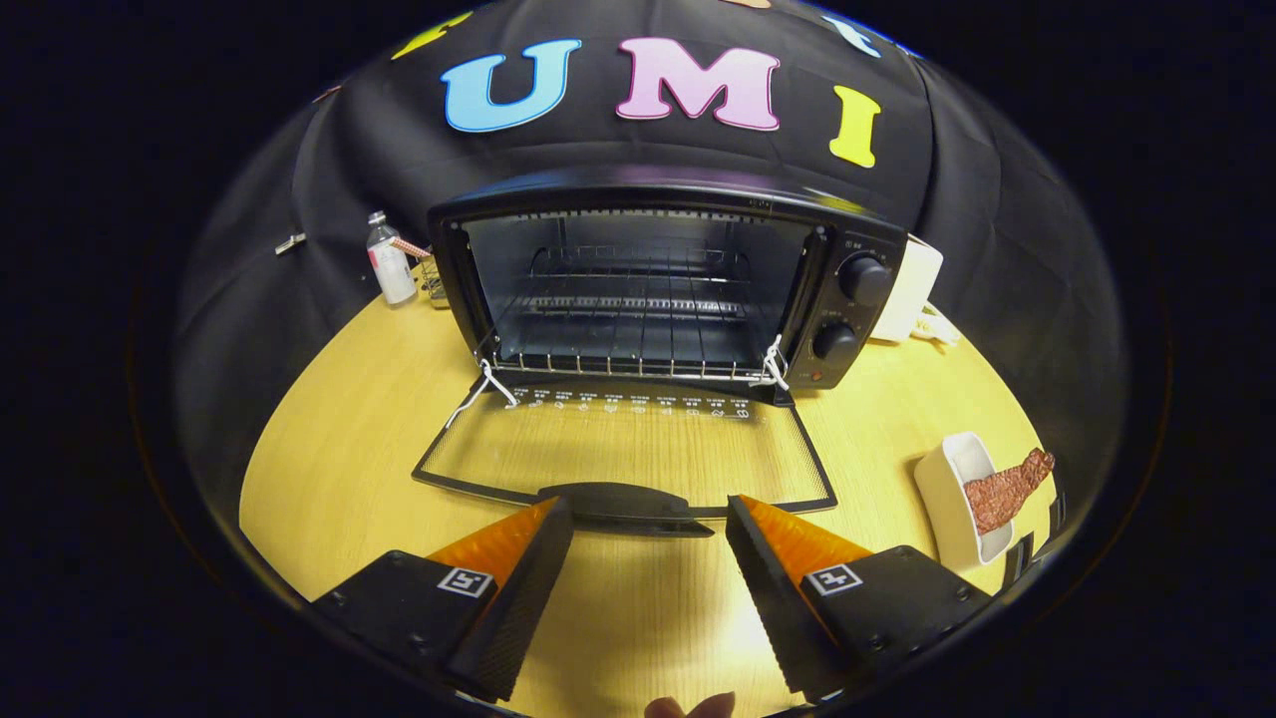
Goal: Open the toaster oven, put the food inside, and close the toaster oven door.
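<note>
Gripper view | tongs (648, 519) wide apart, empty | toaster oven (658, 284) door down | food (1007, 489) partly cut off

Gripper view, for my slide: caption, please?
Open gripper faces opened toaster oven; food waits in dish.

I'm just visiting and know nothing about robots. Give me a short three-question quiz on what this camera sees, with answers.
1. True or false: the black toaster oven has its glass door folded down flat on the yellow wooden table.
2. Where is the reddish-brown strip of food? A) on the oven's wire rack B) in the white rectangular dish right of the fingers C) between the fingers
3. Fill in: the gripper is ____, holding nothing.

Key: 1 true; 2 B; 3 open, just short of the door's black handle.
</note>
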{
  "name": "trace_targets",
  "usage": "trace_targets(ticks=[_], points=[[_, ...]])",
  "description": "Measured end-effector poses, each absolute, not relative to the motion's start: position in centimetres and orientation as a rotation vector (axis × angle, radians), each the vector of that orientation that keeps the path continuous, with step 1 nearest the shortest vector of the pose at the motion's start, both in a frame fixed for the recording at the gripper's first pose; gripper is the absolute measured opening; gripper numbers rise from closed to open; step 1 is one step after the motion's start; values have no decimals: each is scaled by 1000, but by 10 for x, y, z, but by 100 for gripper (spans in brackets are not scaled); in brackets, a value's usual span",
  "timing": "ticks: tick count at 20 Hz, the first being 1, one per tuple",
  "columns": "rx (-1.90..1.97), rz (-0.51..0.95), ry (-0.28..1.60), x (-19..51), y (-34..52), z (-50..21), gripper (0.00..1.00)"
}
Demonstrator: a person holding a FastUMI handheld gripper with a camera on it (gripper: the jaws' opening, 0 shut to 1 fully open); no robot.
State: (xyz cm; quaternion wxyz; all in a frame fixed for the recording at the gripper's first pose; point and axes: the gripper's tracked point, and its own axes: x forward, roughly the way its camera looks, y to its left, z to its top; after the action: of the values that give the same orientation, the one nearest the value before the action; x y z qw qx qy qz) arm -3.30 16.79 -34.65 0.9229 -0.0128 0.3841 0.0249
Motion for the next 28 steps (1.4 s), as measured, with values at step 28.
trace_targets(ticks=[28], points=[[-17,225,605,-59,-85,-179,97]])
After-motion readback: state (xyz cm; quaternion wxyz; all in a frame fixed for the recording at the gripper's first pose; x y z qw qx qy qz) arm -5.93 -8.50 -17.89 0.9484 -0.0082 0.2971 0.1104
